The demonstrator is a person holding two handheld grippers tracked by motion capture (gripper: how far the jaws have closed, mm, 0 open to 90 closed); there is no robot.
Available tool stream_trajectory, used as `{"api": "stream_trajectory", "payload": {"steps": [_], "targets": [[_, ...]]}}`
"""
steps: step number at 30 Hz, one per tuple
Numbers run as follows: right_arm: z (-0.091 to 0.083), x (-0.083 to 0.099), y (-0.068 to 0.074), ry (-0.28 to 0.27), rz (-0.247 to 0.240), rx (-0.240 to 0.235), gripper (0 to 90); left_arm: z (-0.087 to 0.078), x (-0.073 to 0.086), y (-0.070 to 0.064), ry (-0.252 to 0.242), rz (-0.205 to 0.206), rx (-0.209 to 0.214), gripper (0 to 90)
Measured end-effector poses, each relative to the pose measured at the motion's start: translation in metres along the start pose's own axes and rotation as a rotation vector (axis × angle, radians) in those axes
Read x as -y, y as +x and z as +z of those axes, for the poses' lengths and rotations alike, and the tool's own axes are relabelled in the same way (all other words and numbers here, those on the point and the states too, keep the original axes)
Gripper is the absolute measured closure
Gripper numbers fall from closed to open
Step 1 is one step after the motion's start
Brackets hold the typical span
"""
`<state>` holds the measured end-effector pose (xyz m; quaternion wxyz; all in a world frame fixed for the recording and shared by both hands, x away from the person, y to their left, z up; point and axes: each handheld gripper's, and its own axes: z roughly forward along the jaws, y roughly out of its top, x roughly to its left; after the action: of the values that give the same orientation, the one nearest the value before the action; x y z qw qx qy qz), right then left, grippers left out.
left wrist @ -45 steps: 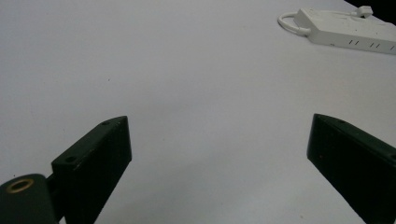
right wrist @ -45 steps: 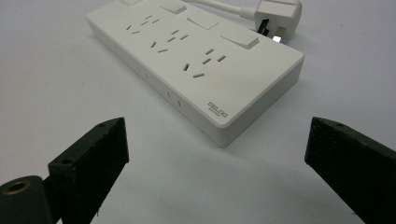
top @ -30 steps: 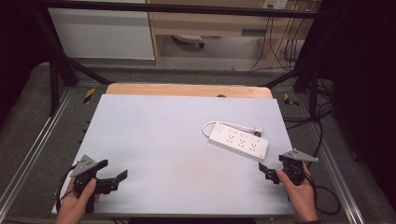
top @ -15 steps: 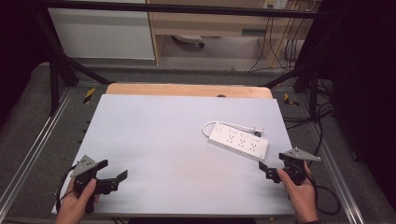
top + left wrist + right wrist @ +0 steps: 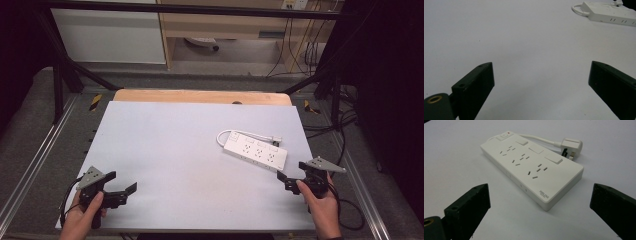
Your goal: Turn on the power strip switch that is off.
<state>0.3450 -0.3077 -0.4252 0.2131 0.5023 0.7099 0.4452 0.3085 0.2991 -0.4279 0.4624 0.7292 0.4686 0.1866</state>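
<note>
The power strip (image 5: 531, 167) carries one small dark printed mark on its top face, at the near end by the corner closest to the right gripper's camera. In the right gripper view it looks like a short brand word of about five letters, possibly "DELIXI", but the print is too small to read for sure. In the high view and the left gripper view nothing on the strip can be read.

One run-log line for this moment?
left tool: open, idle | right tool: open, near white plastic power strip | strip: flat on white table, untouched
</note>
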Motion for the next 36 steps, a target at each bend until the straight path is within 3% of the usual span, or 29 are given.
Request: {"api": "stream_trajectory", "payload": {"steps": [17,36], "targets": [[-0.005,-0.007,0.003,-0.053,0.001,0.009,4.4,0.0,0.0,0.0,0.001,0.0,0.0,6.5],[-0.003,-0.021,0.009,-0.073,-0.013,0.002,3.5,0.001,0.001,0.0,0.0,-0.002,-0.002,6.5]]}}
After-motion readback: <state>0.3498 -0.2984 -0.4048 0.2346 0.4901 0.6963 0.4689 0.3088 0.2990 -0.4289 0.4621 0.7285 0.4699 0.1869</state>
